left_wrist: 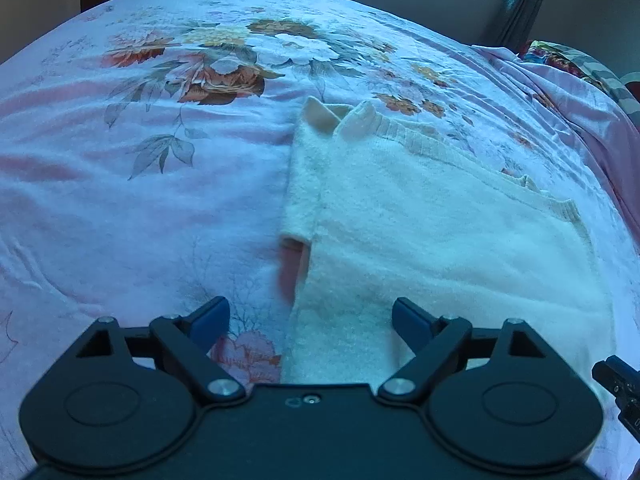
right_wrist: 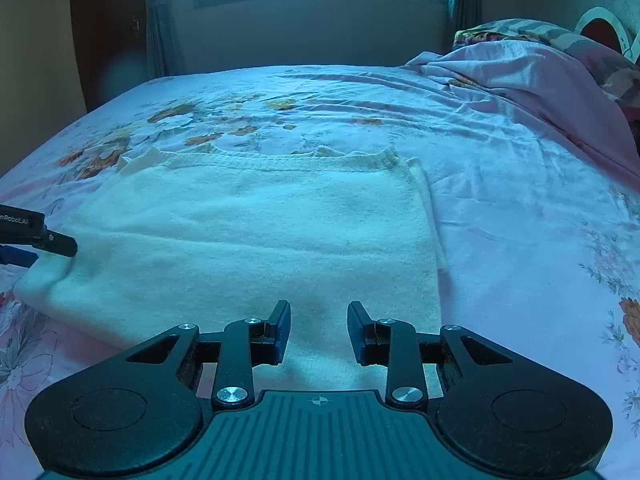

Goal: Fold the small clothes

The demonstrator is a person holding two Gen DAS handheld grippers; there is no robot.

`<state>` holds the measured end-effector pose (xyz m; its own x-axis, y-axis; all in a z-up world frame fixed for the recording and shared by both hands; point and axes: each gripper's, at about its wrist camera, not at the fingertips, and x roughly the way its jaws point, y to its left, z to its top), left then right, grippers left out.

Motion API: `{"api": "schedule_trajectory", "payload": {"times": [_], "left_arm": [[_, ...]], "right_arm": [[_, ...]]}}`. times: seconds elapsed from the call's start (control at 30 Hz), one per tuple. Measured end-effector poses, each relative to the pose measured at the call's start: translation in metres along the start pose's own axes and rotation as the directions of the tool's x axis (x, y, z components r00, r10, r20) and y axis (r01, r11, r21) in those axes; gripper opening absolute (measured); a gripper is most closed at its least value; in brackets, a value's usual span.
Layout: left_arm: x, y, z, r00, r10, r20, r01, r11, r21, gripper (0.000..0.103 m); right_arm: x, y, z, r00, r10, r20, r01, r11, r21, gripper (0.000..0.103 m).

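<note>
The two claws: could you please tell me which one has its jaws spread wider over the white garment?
The left claw: its jaws stand far apart, nothing between them. The right claw shows a narrower gap, above the white garment.

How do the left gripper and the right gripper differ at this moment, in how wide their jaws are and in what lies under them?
The left gripper has its jaws spread wide; the right gripper has them much narrower, though a clear gap remains. The left gripper hangs over the left edge of the white sweater, with floral bedsheet under one finger; the right gripper has only sweater under it. Both are empty, with blue pads on black fingers.
</note>
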<state>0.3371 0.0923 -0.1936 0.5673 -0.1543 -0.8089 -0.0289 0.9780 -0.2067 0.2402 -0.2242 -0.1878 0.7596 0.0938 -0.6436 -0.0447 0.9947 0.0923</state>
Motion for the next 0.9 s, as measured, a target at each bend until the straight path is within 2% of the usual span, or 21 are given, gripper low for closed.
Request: {"api": "schedule_trajectory", "payload": {"times": [0.13, 0.27, 0.47, 0.67, 0.7, 0.77, 0.83, 0.9], "left_arm": [[0.009, -0.006, -0.004, 1.000, 0.010, -0.010, -0.010, 0.999, 0.042, 0.102], [0.012, -0.006, -0.007, 1.000, 0.018, 0.002, -0.018, 0.999, 0.047, 0.102], [0.008, 0.004, -0.010, 0.999, -0.040, 0.033, 0.039, 0.999, 0.025, 0.102], [0.012, 0.006, -0.003, 0.998, -0.063, -0.008, 0.063, 0.998, 0.007, 0.101], [0.011, 0.009, -0.003, 0.997, -0.082, 0.000, 0.082, 0.997, -0.014, 0.099], [0.010, 0.015, -0.001, 0.994, -0.111, 0.012, 0.111, 0.992, -0.060, 0.086], [0.010, 0.017, 0.002, 0.991, -0.135, 0.015, 0.136, 0.988, -0.072, 0.058], [0.014, 0.020, 0.007, 0.978, -0.208, 0.002, 0.207, 0.972, -0.108, 0.047]], "right_arm": [[0.003, 0.007, -0.002, 1.000, 0.022, -0.009, -0.022, 1.000, -0.008, 0.031], [0.006, 0.011, -0.003, 1.000, 0.022, -0.014, -0.022, 1.000, -0.018, 0.031], [0.007, 0.011, -0.003, 1.000, 0.028, -0.014, -0.028, 0.999, -0.014, 0.031], [0.007, 0.016, 0.002, 0.999, 0.044, -0.001, -0.044, 0.999, -0.012, 0.031], [0.006, 0.017, 0.003, 0.999, 0.048, 0.003, -0.048, 0.999, -0.012, 0.031], [0.005, 0.019, 0.007, 0.998, 0.057, 0.012, -0.057, 0.998, -0.011, 0.031], [0.006, 0.020, 0.011, 0.998, 0.066, 0.021, -0.066, 0.998, -0.008, 0.031], [0.008, 0.022, 0.015, 0.997, 0.077, 0.025, -0.077, 0.997, -0.006, 0.031]]}}
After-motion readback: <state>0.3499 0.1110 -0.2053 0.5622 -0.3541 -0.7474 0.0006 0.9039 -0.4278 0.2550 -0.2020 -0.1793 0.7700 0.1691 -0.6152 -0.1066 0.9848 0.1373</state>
